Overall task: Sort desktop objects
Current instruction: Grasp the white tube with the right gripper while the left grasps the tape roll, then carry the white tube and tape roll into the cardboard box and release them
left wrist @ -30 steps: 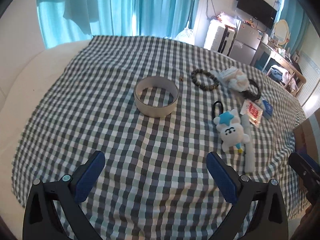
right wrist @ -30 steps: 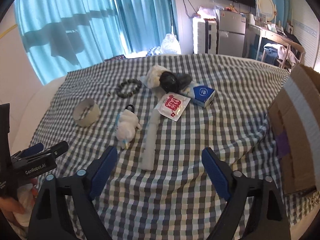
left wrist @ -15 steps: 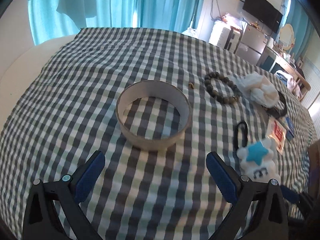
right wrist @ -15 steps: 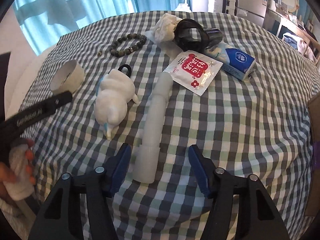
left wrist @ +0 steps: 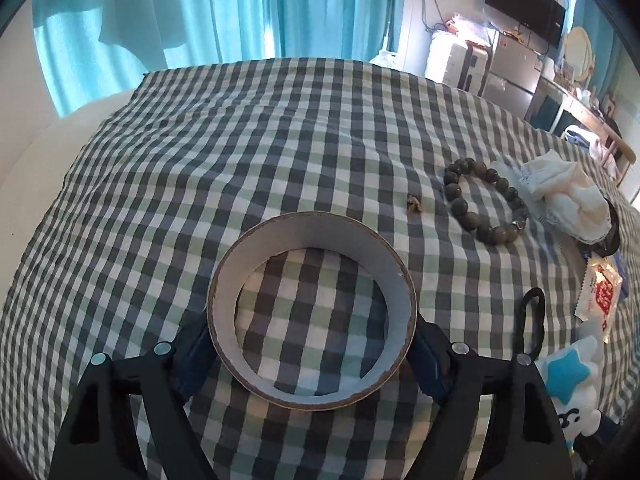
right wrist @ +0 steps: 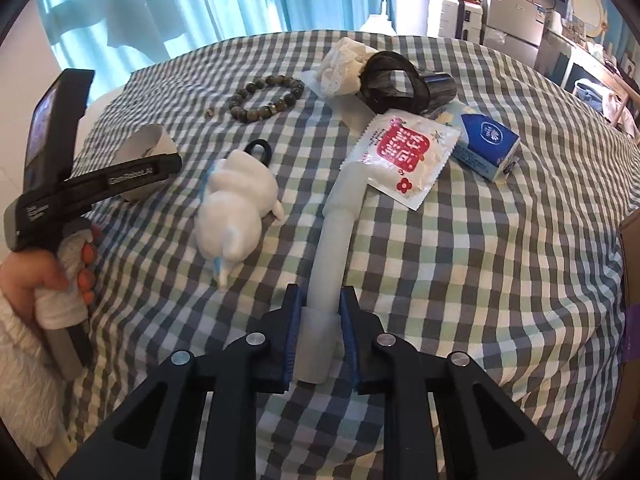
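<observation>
My left tool [left wrist: 312, 346] straddles the cardboard tape ring [left wrist: 312, 316], which lies flat on the checked cloth [left wrist: 240, 152] of the counter; its jaws are closing, with the ring between them and the blue fingers [left wrist: 428, 360] right against its outer wall, though I cannot tell whether they press on it yet. From the right wrist view, my left hand [right wrist: 36, 280] holds that tool's handle at the left edge of the cloth. Moving right, a small brown bit [left wrist: 413, 202] lies just beyond the ring, then a dark bead bracelet [left wrist: 482, 200]. Next comes a white plush toy [right wrist: 236, 216] with a black loop, lying on its side. Just right of it is a long white plastic tube [right wrist: 332, 248], and my right tool [right wrist: 320, 320] has clamped down on its near end, pads pressing both sides. The tube's far end runs under a red-and-white sachet [right wrist: 404, 156]. Beyond are a crumpled white cloth [right wrist: 344, 66] and a black strap bundle [right wrist: 394, 82], touching each other. A blue-and-white tissue pack [right wrist: 486, 148] lies just beside the sachet, and a cardboard box [right wrist: 631, 280] stands at the far right edge.
</observation>
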`<state>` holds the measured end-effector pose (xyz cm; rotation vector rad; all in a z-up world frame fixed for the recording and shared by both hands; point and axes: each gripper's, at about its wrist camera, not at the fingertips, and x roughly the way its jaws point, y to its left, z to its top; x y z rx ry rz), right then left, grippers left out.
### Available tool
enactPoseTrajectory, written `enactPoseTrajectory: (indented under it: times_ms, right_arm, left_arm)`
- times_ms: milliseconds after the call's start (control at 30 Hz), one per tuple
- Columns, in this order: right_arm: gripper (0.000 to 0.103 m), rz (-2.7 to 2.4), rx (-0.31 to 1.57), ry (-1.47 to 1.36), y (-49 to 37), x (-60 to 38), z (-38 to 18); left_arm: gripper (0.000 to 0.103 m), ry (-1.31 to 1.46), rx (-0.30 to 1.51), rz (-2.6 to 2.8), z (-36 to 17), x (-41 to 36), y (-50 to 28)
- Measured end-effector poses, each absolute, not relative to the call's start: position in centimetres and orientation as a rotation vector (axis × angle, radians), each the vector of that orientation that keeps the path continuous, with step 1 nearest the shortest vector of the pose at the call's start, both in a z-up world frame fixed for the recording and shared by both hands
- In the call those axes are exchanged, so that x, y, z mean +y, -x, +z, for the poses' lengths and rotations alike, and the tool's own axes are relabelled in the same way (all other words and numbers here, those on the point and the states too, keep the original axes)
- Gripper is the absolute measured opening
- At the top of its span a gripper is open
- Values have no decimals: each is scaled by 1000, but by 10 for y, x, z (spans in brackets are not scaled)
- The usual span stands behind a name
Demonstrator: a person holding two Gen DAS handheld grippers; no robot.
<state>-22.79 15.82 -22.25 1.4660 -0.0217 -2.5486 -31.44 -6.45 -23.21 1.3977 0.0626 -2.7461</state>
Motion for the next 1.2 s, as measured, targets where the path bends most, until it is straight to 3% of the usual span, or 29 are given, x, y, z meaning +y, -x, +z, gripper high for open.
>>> enactPoseTrajectory:
  times_ms: [200, 533, 1200]
  right_arm:
    - [18, -2521, -160, -1475, 219, 170, -215]
    - [18, -2562, -237, -1355, 185, 183, -160]
    - [17, -2700, -382, -1055, 83, 234, -41]
  left_arm:
    - [83, -1407, 98, -2755, -216, -76, 293]
    - [83, -1356, 306, -2814, -147, -64, 200]
    - [83, -1341, 103, -3077, -51, 61, 106]
